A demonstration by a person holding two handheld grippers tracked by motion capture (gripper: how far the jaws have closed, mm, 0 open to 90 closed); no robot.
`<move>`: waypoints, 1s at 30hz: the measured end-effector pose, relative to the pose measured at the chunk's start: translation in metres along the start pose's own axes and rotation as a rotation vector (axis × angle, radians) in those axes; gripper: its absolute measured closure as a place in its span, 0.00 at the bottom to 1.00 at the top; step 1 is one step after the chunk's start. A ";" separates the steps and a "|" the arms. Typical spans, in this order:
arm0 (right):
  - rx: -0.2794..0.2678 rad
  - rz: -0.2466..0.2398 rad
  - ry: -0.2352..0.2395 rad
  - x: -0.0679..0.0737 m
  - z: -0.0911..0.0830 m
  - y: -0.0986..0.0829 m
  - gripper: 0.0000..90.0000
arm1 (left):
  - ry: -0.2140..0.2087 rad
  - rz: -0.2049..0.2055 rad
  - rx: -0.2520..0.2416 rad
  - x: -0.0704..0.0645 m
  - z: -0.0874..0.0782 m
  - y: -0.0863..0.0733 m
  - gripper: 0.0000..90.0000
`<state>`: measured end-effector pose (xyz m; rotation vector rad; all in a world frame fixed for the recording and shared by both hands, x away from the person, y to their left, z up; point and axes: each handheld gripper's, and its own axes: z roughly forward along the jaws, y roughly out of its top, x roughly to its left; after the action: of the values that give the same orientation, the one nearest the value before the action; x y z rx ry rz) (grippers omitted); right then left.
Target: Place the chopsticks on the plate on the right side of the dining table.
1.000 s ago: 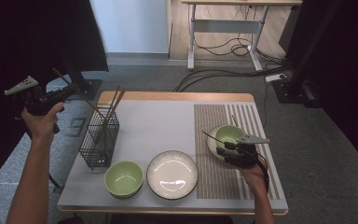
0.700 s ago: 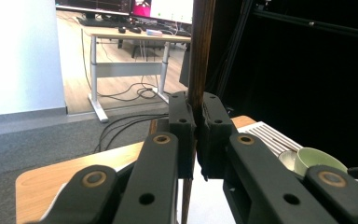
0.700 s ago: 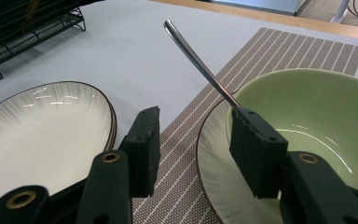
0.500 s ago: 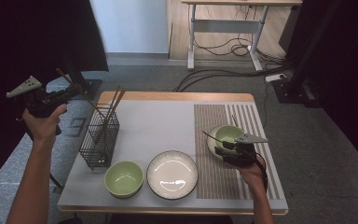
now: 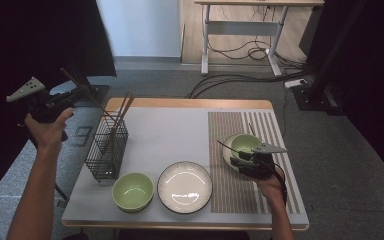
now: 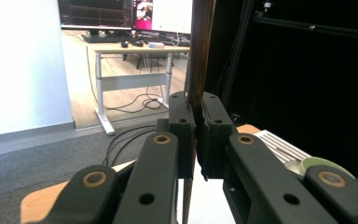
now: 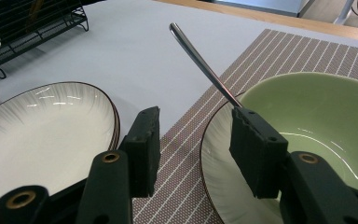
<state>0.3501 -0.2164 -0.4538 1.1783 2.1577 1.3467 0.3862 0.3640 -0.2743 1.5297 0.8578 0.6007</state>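
The left gripper, raised off the desk's left side, pinches a dark chopstick. The right gripper is spread beside the green bowl, which seemingly holds a metal spoon.

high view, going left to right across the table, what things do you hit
wire basket holding chopsticks → green bowl → white plate → striped mat → second green bowl, with the right tool open at its near rim
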 end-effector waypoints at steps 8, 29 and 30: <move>0.004 0.001 0.001 0.000 0.000 0.000 0.58 | -0.042 -0.005 -0.008 -0.010 0.002 0.001 0.94; 0.003 0.004 -0.002 -0.001 0.001 -0.001 0.58 | -0.072 -0.004 0.032 -0.022 0.019 -0.013 0.94; 0.003 0.005 -0.001 -0.001 0.001 -0.001 0.58 | -0.074 -0.001 0.038 -0.022 0.020 -0.014 0.94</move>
<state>0.3506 -0.2166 -0.4556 1.1867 2.1580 1.3450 0.3862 0.3341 -0.2886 1.5757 0.8177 0.5267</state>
